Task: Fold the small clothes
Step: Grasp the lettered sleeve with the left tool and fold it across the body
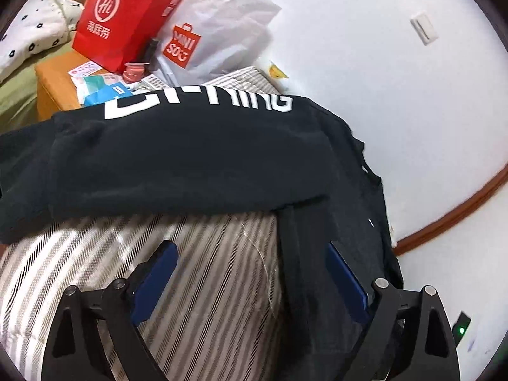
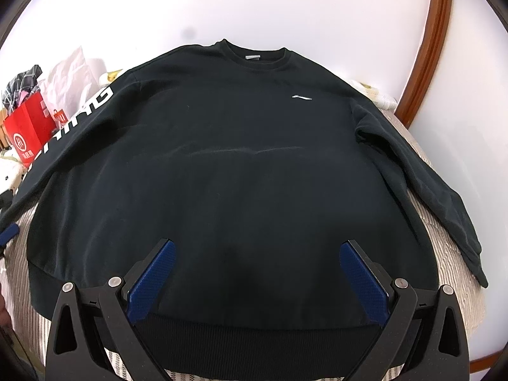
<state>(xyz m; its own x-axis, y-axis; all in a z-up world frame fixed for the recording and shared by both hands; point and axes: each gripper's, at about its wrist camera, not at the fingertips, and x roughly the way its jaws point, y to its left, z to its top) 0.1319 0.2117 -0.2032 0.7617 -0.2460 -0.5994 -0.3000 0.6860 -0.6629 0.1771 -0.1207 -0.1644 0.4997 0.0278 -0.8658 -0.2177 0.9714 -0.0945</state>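
Left wrist view: left hand-held gripper (image 1: 250, 282) at bottom centre, angled downward, blue pads (image 1: 155, 282) spread wide, nothing clamped; hem edge of black sweatshirt (image 1: 190, 165) lying between pads, close to right one, contact unclear. Sleeve with white lettering stretched across frame middle, left to right, over striped bedcover (image 1: 95, 260). Red paper bag (image 1: 127, 16) and white shopping bag (image 1: 219, 28) at upper left.

Right wrist view: right hand-held gripper (image 2: 254, 279) at bottom centre, pitched steeply downward, jaws wide apart, empty, poised above ribbed hem. Sweatshirt (image 2: 238, 174) spread flat, front up, filling frame centre; long axis bottom to top, collar toward top, sleeves trailing toward lower left and lower right.
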